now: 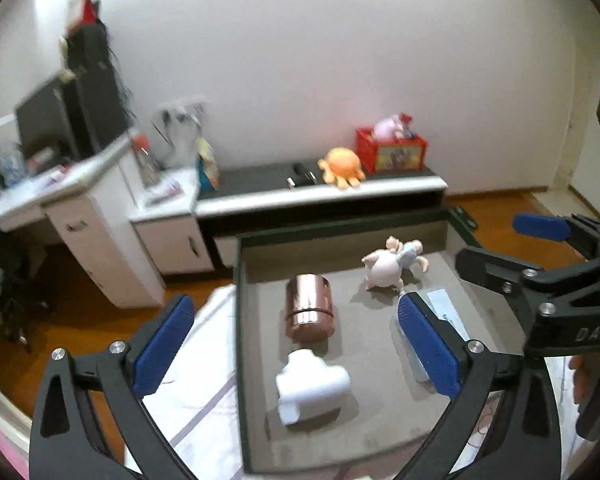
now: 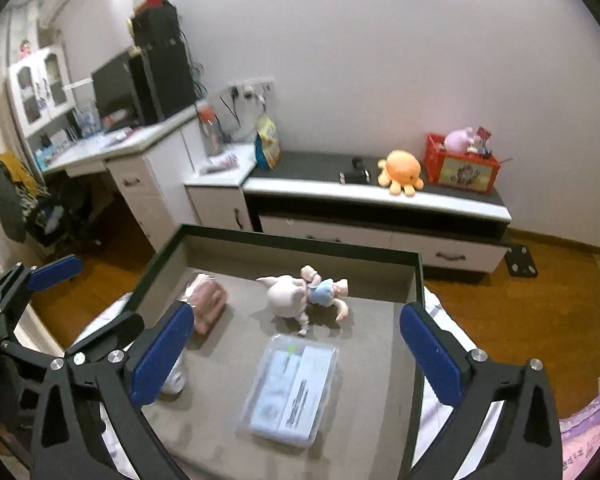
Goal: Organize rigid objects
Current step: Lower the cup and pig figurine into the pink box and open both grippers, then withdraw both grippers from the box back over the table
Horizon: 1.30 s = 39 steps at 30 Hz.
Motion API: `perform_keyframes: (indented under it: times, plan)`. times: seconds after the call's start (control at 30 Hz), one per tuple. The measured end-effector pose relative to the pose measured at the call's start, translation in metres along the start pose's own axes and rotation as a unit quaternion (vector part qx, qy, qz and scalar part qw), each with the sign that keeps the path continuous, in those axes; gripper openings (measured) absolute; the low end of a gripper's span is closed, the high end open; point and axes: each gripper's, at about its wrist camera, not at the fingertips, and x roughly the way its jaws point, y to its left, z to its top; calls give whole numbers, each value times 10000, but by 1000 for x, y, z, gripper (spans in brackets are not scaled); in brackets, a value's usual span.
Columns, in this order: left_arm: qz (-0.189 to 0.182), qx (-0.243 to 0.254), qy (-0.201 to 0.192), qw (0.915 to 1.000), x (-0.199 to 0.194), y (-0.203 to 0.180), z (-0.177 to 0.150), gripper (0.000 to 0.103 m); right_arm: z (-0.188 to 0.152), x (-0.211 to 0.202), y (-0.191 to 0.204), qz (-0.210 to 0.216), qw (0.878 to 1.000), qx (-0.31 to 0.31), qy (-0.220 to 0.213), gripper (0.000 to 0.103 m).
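A dark-rimmed tray (image 1: 238, 280) with a grey floor lies on a bed. In it lie a copper-coloured cylinder (image 1: 308, 306), a white pipe fitting (image 1: 312, 390), a pig figurine (image 1: 392, 266) and a clear flat packet (image 2: 292, 390). My left gripper (image 1: 298, 346) is open and empty above the tray's near left part, over the cylinder and the fitting. My right gripper (image 2: 296, 358) is open and empty above the packet; it also shows at the right of the left wrist view (image 1: 512, 248). The cylinder (image 2: 208, 304) and the pig (image 2: 300, 294) also show in the right wrist view.
The tray rests on white bedding (image 1: 204, 380). Beyond it is a wooden floor (image 2: 520, 312), a low TV cabinet (image 2: 380, 200) with an orange octopus plush (image 2: 402, 170) and a red crate (image 2: 460, 166), and a white desk (image 2: 112, 148) at the left.
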Motion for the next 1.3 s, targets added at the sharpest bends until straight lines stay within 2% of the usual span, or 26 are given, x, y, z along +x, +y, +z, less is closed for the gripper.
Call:
perform_keyframes:
  times: [0.1,0.23,0.4,0.7,0.8,1.0,1.3]
  plan:
    - [140,-38,-336,9993,-36,-3,-10,103,-11,-30,3,33,9996,4,-270,103]
    - [49,-191,-628,9978,-79,-6,-27,103,-28,-66,5,26,9980,24,-637,103]
    - [262,-108,-968,9949,-126,-20,-42,103,-56,-113,11,25,9950,-8,-996,103]
    - [355,-72,-1857,9819,-217,-42,-81,103,-113,-200,31,-351,9830,-184,-1791,103]
    - [373,-108,-2012,9788,-240,-47,-97,103,-135,-223,39,-528,9780,-227,-2006,103]
    - [439,-161,-2187,9747,-274,-52,-127,103,-171,-252,48,-518,9731,-164,-2238,103]
    - [512,-79,-2210,9739,-299,-55,-146,103,-191,-269,55,-562,9707,-148,-2331,103]
